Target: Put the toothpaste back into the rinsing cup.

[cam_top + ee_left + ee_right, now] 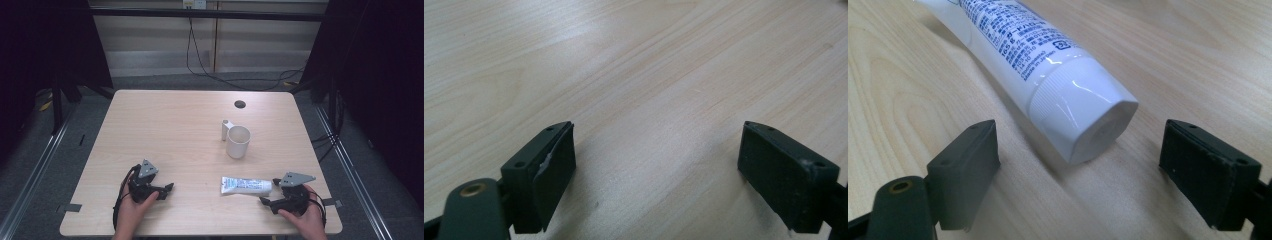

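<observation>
A white toothpaste tube (pixel 246 185) with blue print lies flat near the table's front right, its cap end toward my right gripper (pixel 267 192). In the right gripper view the tube's white cap (pixel 1083 117) lies just beyond the wide-apart jaws, and the pads do not touch it. That gripper (pixel 1075 165) is open. A white mug (pixel 237 141) stands upright past the tube, its handle pointing away. My left gripper (pixel 169 189) rests at the front left, held by a hand, open over bare wood (pixel 656 165).
The light wooden table (pixel 170 125) has a dark round hole (pixel 240 104) near its far edge. Cables trail on the grey floor behind it. Black curtains stand at both sides.
</observation>
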The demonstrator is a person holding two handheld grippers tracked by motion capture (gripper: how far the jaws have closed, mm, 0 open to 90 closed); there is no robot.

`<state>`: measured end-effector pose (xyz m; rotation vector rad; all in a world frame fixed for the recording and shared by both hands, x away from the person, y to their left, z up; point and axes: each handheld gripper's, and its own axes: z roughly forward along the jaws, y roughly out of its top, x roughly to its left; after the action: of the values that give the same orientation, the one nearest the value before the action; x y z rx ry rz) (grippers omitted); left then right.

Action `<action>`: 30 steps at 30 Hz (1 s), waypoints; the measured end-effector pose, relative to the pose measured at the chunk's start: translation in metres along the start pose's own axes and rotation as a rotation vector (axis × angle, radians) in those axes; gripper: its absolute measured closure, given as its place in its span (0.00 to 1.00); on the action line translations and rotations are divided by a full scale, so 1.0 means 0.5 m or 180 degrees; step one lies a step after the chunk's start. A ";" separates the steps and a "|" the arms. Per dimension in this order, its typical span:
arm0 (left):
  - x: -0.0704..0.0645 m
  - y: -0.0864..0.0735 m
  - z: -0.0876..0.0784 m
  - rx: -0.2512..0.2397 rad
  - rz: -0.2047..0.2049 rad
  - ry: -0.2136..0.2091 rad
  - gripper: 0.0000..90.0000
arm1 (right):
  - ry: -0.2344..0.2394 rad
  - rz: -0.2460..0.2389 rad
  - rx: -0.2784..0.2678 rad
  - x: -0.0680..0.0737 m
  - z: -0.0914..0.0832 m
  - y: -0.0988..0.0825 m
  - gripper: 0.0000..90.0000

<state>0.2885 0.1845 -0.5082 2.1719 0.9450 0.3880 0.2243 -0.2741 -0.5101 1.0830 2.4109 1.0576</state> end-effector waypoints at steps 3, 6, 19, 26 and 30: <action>0.000 0.000 0.000 -0.0001 -0.0002 0.0000 0.17 | -0.0013 0.0006 0.0011 0.001 0.000 0.000 0.17; 0.000 0.000 0.000 -0.0001 -0.0001 0.0000 0.17 | -0.0001 0.0006 0.0000 0.000 0.000 0.000 0.17; 0.000 0.000 0.000 -0.0002 -0.0004 0.0003 0.17 | 0.0075 -0.0196 0.0260 0.005 -0.014 0.051 0.16; 0.000 0.000 -0.001 0.0012 0.0023 0.0002 0.17 | 0.0245 -0.0409 0.0380 0.019 -0.001 0.100 0.17; 0.001 0.000 -0.001 0.0013 0.0028 -0.0007 0.17 | 0.0331 -0.0551 0.0493 0.033 0.016 0.126 0.17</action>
<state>0.2883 0.1850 -0.5079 2.1802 0.9361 0.3883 0.2503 -0.2298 -0.4690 0.8641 2.6511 0.9039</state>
